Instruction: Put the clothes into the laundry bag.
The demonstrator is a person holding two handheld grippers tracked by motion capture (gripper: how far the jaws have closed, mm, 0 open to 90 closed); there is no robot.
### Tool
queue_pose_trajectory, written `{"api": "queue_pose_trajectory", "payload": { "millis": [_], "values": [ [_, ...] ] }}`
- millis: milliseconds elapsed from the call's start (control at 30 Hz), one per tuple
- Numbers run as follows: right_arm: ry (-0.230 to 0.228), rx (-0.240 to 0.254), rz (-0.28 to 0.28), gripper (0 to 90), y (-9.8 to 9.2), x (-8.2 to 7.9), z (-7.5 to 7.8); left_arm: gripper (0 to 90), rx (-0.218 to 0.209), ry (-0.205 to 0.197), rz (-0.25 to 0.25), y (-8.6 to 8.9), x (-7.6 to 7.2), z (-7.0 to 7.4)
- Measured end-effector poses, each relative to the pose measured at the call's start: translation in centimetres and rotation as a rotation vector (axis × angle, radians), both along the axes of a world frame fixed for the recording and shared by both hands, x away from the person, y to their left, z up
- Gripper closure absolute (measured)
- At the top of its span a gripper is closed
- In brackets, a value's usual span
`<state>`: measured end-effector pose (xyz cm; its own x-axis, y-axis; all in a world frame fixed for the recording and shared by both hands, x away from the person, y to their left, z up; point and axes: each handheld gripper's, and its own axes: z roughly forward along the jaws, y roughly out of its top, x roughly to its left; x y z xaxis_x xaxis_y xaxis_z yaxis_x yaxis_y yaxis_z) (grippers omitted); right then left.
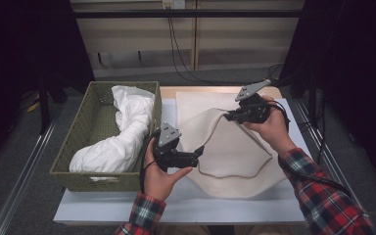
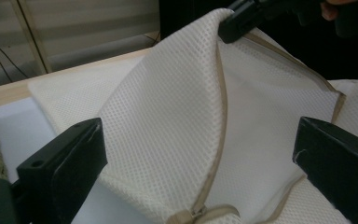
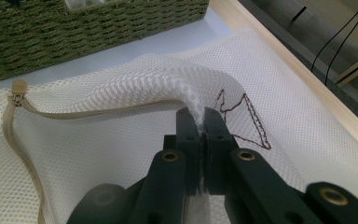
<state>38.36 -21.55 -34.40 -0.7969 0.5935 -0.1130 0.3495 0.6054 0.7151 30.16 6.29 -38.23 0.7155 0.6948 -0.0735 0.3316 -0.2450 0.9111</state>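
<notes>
A cream mesh laundry bag (image 1: 230, 152) with a tan zipper lies on the white table (image 1: 176, 208). My right gripper (image 1: 226, 116) is shut on the bag's upper opening edge and holds it raised; in the right gripper view (image 3: 199, 116) the mesh is pinched between the pads. My left gripper (image 1: 198, 151) stands open at the opening's near left end. In the left gripper view (image 2: 200, 140) its jaws are wide apart on either side of the bag (image 2: 168, 121), with the zipper pull (image 2: 191, 215) low between them and the right gripper (image 2: 242, 18) at the top.
A green woven basket (image 1: 85, 122) stands left of the bag with bundled white cloth (image 1: 122, 132) inside. The basket (image 3: 74, 32) is also behind the bag in the right gripper view. A wooden strip (image 1: 176, 91) runs along the table's far edge.
</notes>
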Motion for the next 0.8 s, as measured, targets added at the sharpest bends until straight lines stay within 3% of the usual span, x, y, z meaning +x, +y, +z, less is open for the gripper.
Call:
{"api": "queue_pose_trajectory", "payload": {
  "millis": [333,567,800],
  "values": [
    [-0.005,-0.010,0.003,87.9,-0.1,-0.1,0.0,2.1,0.018,0.011,0.034,0.6,2.3,1.6],
    [0.000,-0.006,0.012,87.9,-0.2,-0.1,-0.1,2.1,0.052,0.020,0.086,2.1,4.4,2.8],
    [-0.001,-0.002,0.019,88.0,-0.4,-0.1,0.0,2.2,0.077,0.032,0.124,3.6,5.7,3.2]
  ]
}}
